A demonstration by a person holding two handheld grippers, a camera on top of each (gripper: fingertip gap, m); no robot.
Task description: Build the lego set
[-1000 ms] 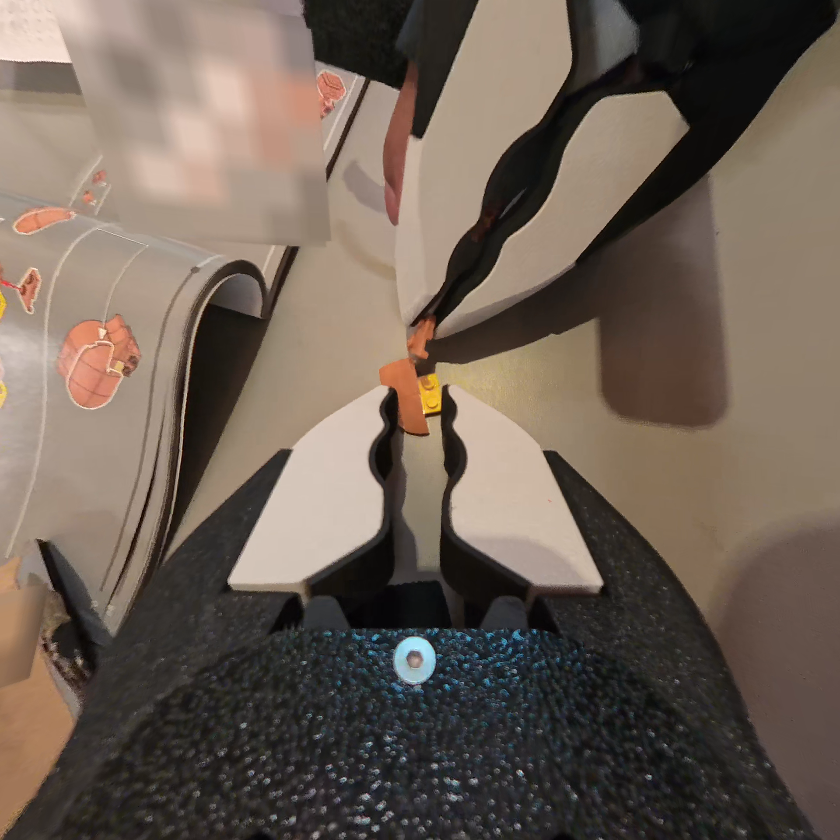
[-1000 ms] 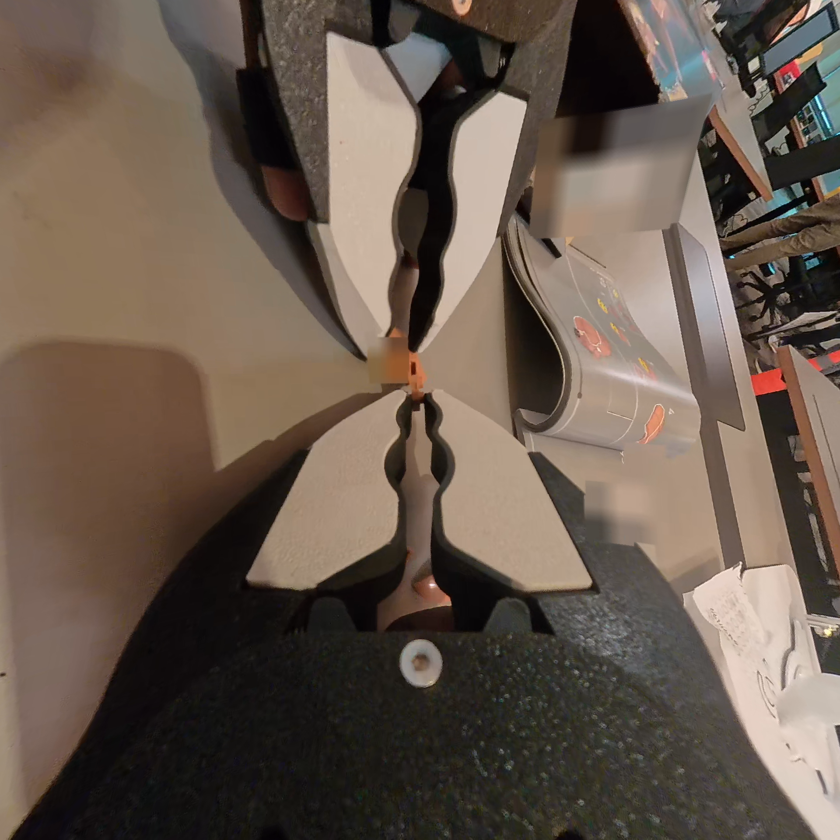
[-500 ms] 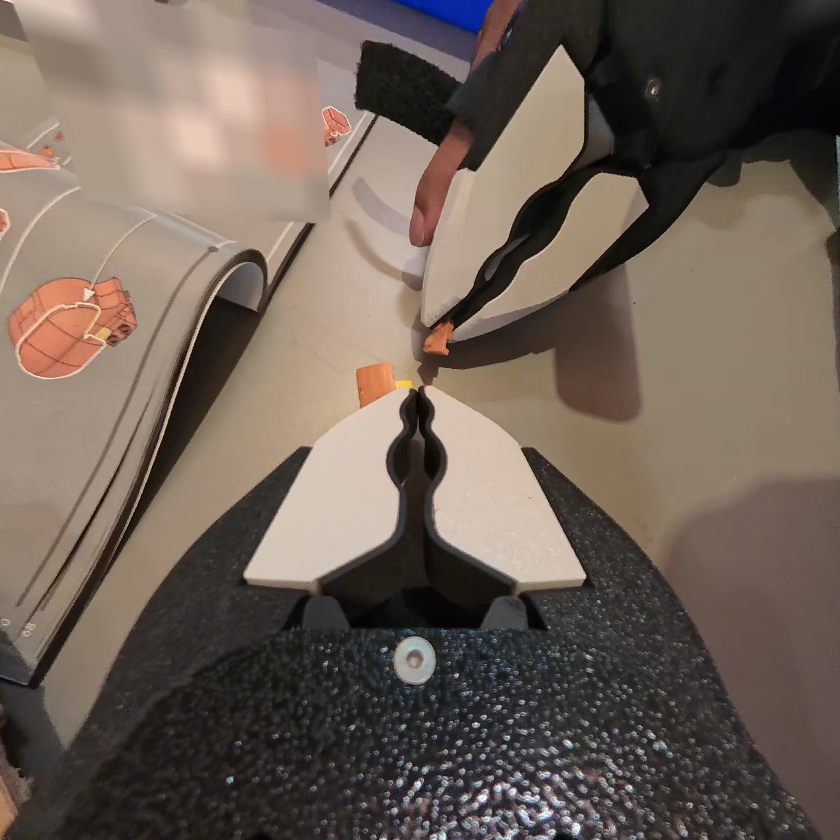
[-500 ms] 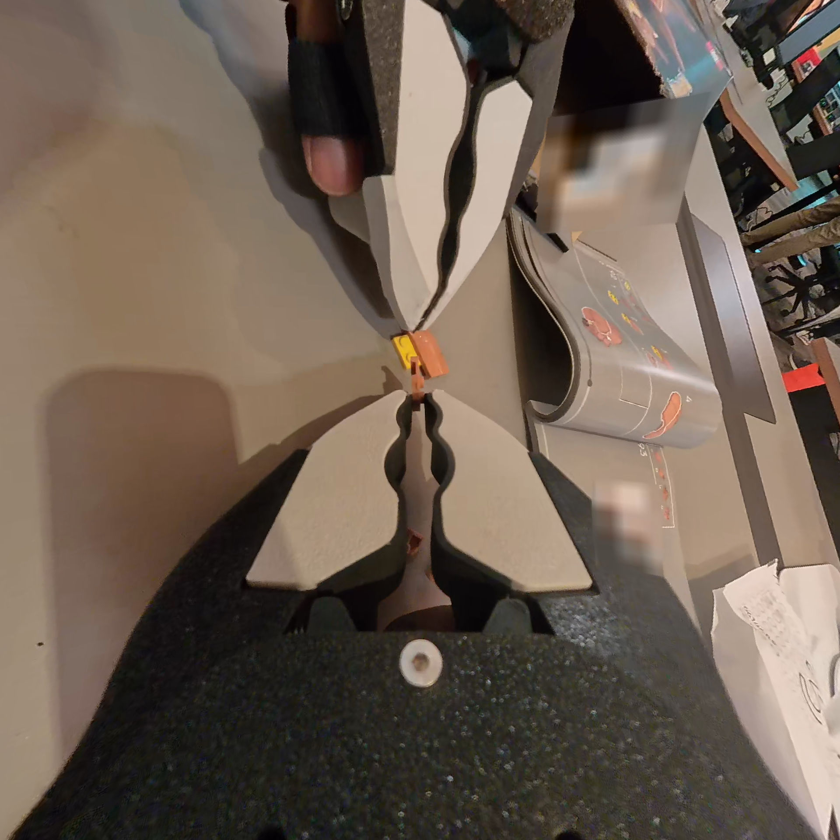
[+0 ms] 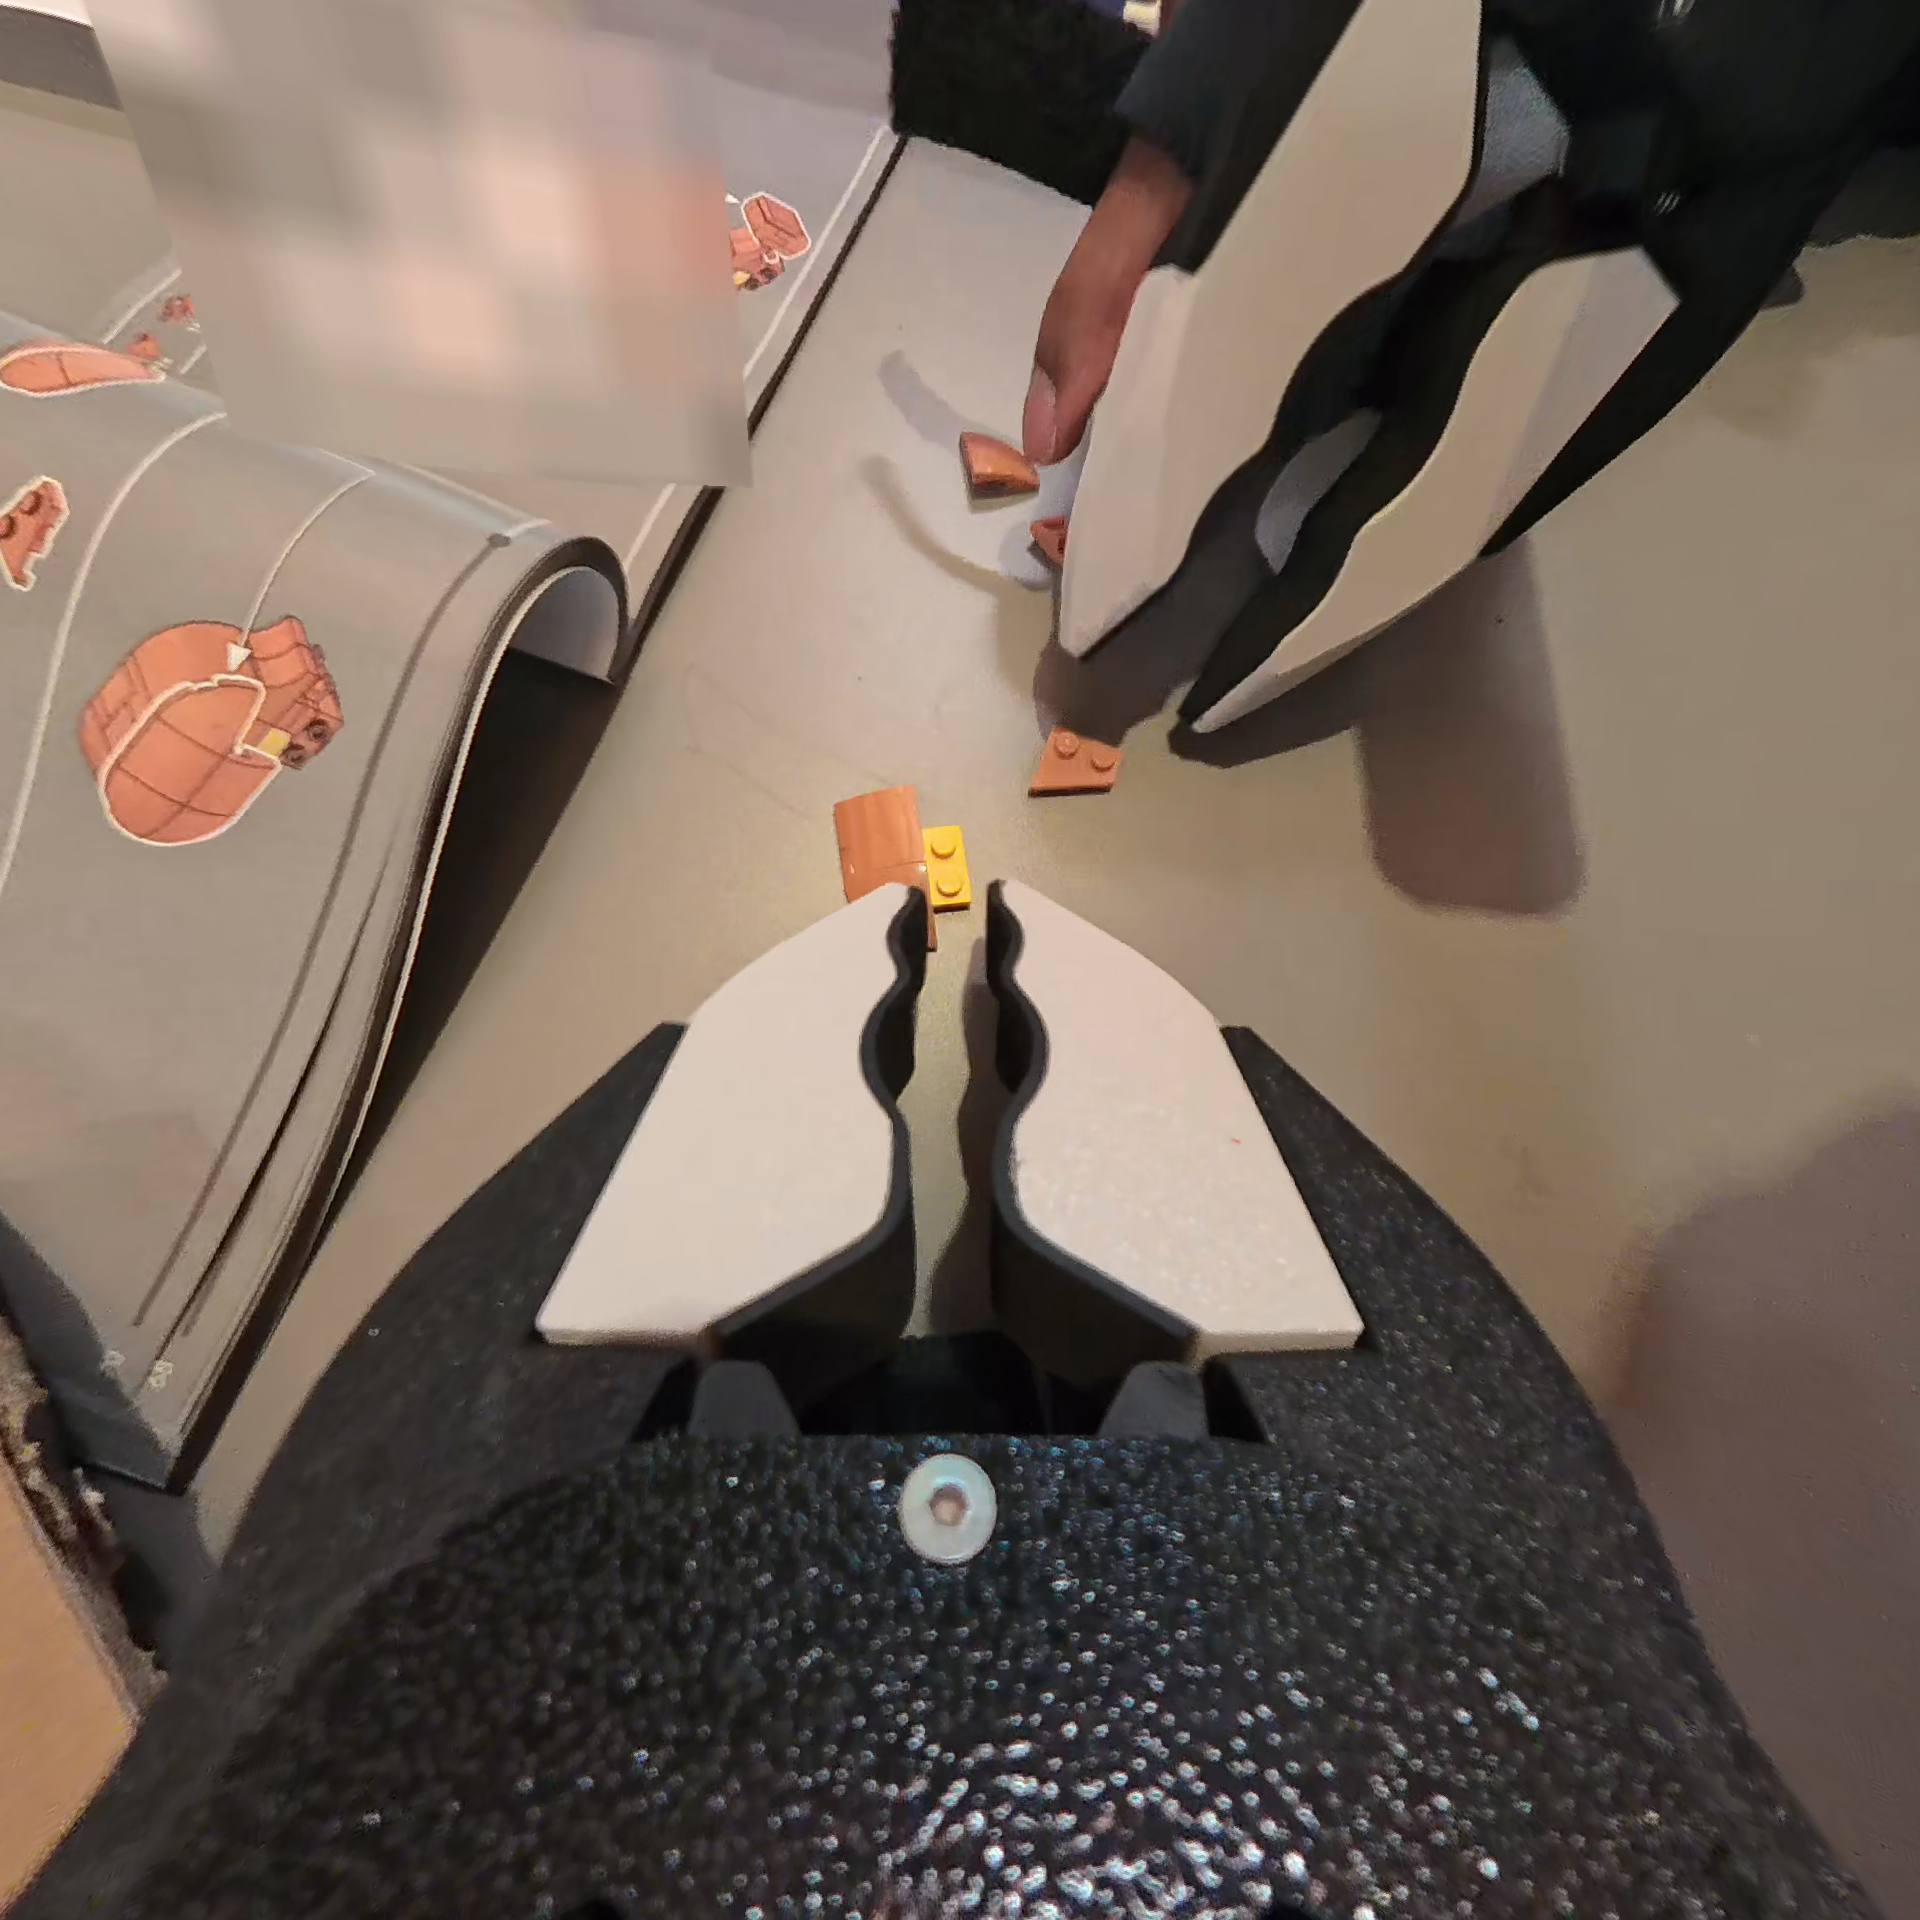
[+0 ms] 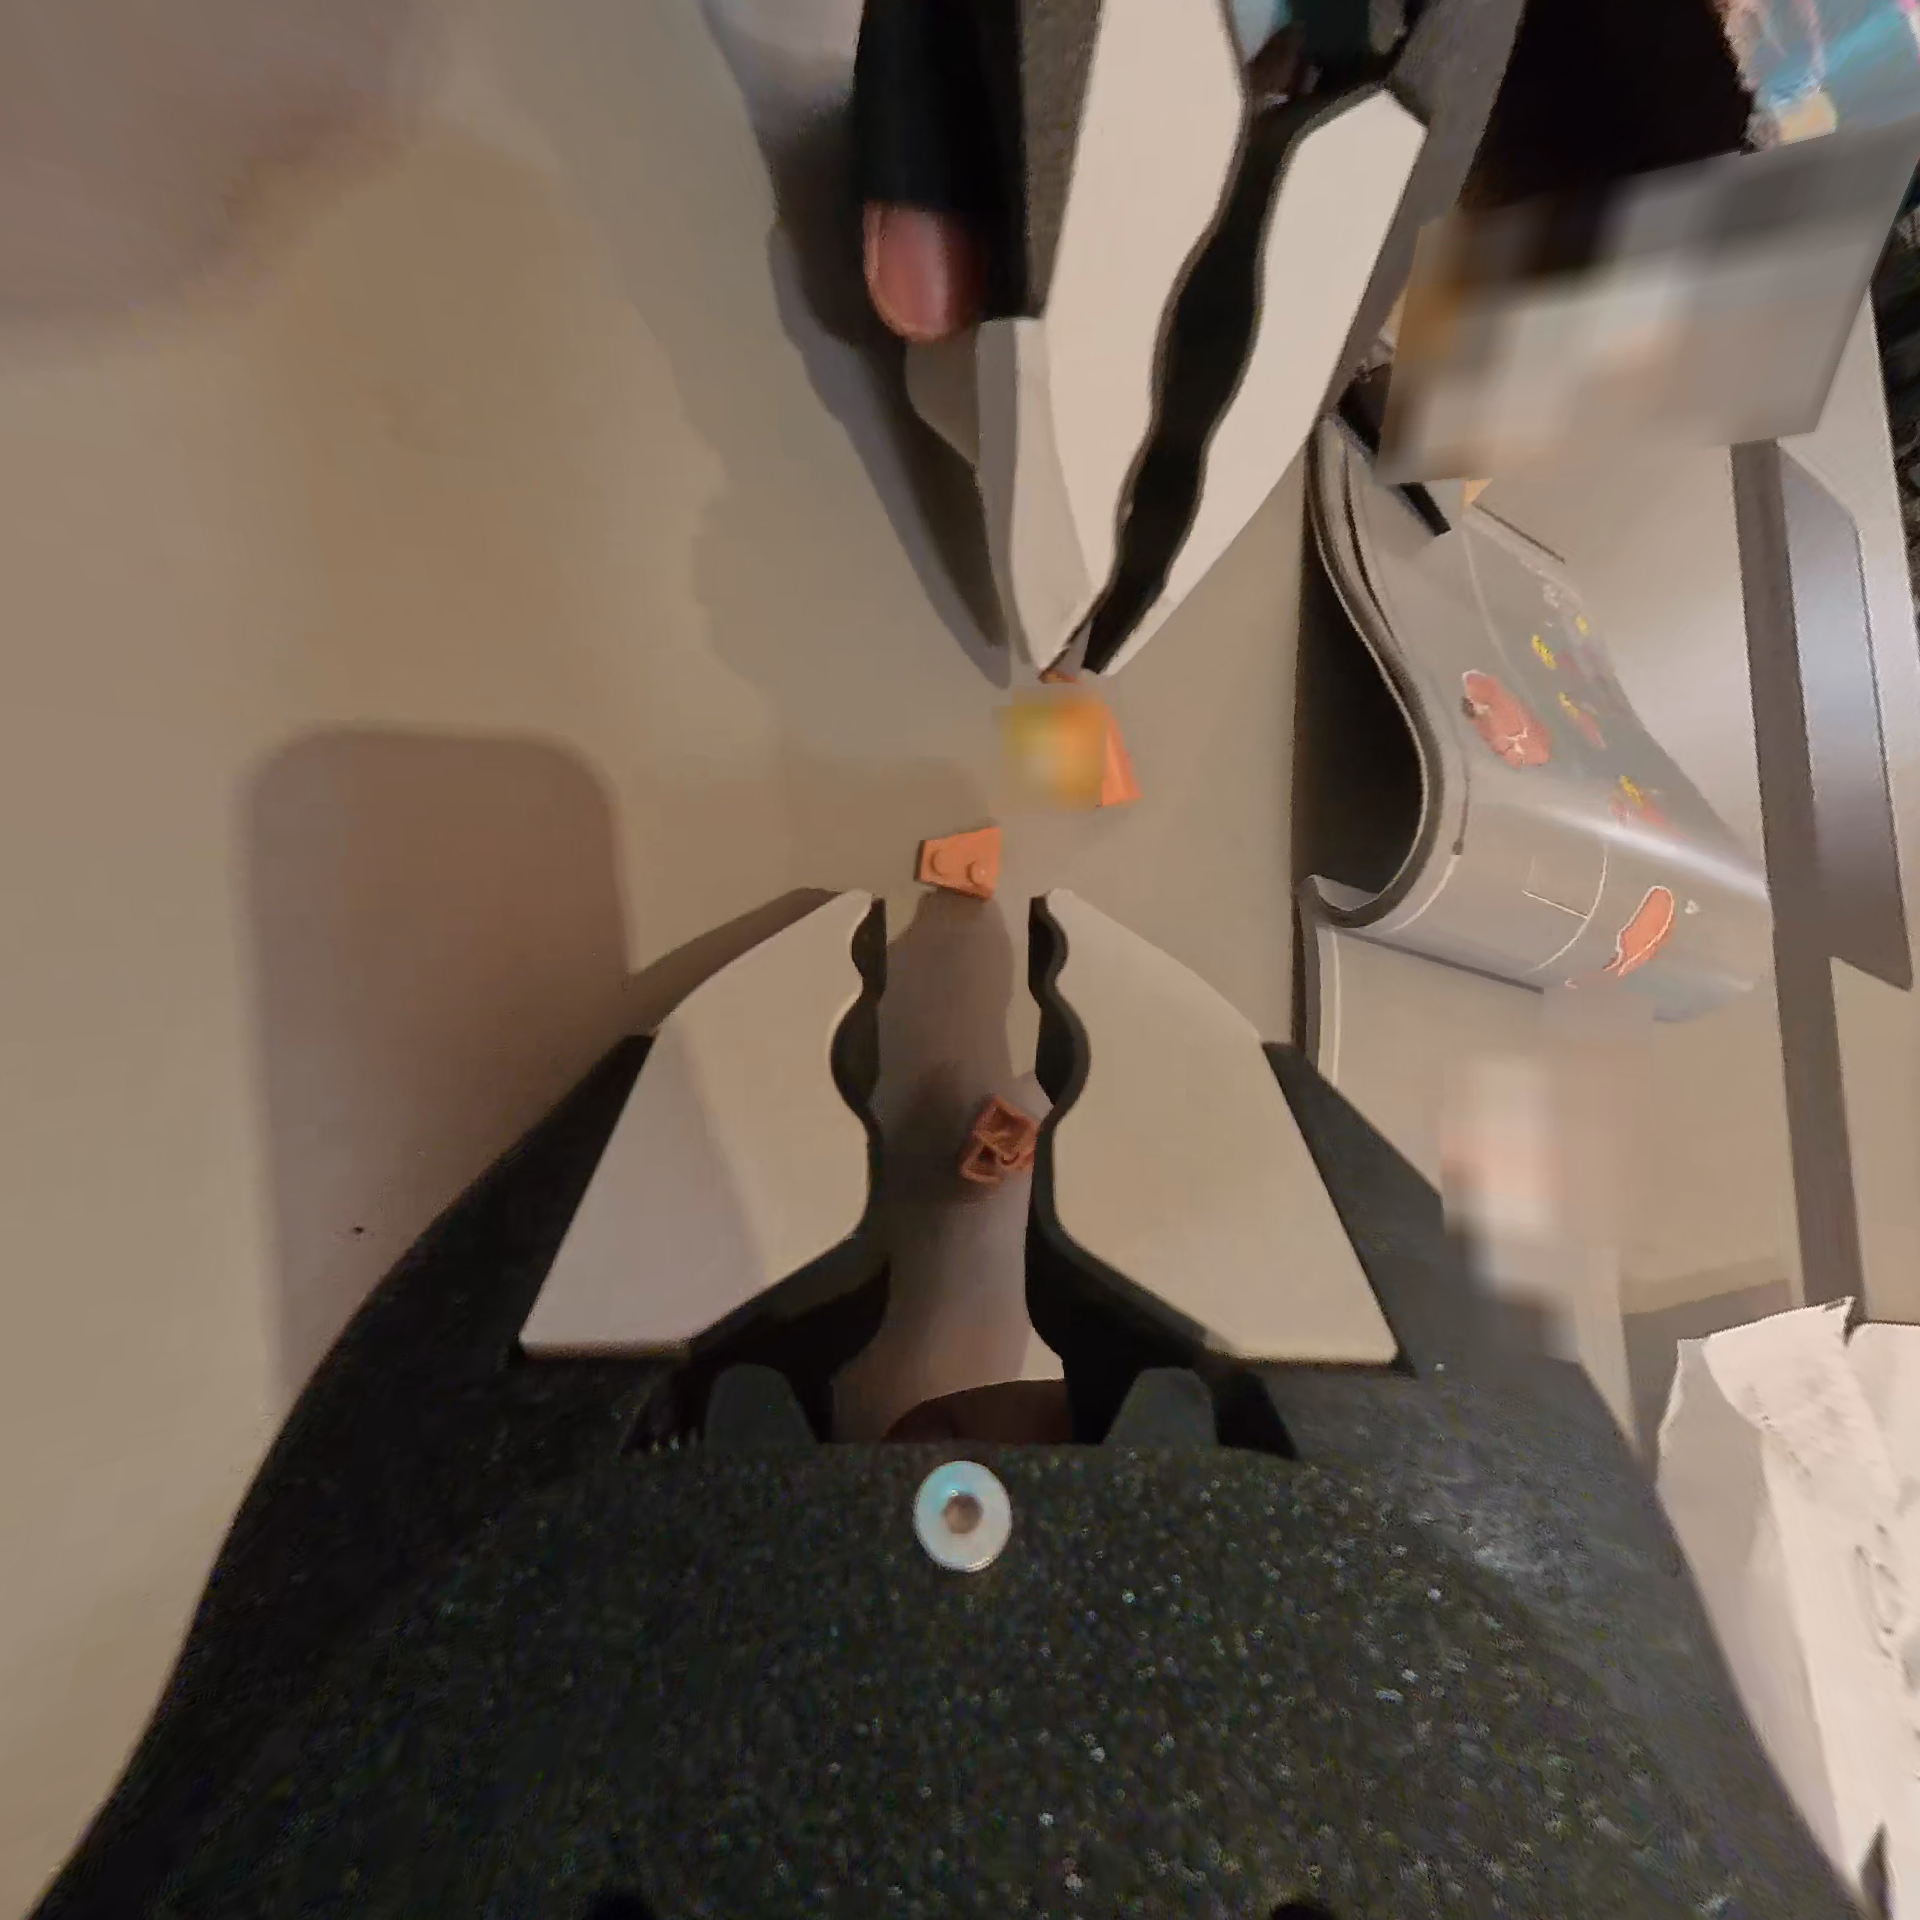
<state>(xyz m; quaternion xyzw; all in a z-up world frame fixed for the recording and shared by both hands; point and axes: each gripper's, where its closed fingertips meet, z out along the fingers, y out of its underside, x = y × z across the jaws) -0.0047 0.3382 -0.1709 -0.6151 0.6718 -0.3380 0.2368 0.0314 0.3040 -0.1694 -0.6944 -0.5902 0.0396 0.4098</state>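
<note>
Smooth beige tabletop, matte, crossed by soft shadows. Low in the left wrist frame, left gripper with jaws slightly apart, a narrow slit of table showing between the wavy black pads, nothing pinched. Just past those tips, lying flat: an orange curved-slope brick joined to a yellow two-stud plate, the pair's long axis running straight away up the frame in line with the fingers, slope a touch left of centre and partly tucked under the left fingertip, plate dead ahead of the gap. Up and right of it, a small orange two-stud wedge plate, studs up, long axis roughly across the frame, resting free just below the tips of the right gripper, which comes down from the upper right with jaws spread and nothing between them. Same story in the right wrist frame: right gripper wide open, wedge plate just beyond and slightly left of the gap; another small orange piece on the table deeper down between the fingers, whether touching the right pad hard to tell. Two more orange bits near a fingertip, upper centre. Left edge: an open grey instruction booklet, glossy pages arched, printed with orange model drawings. Glossy hard plastic bricks, grainy black foam gripper bodies, pale flat finger plates.
</note>
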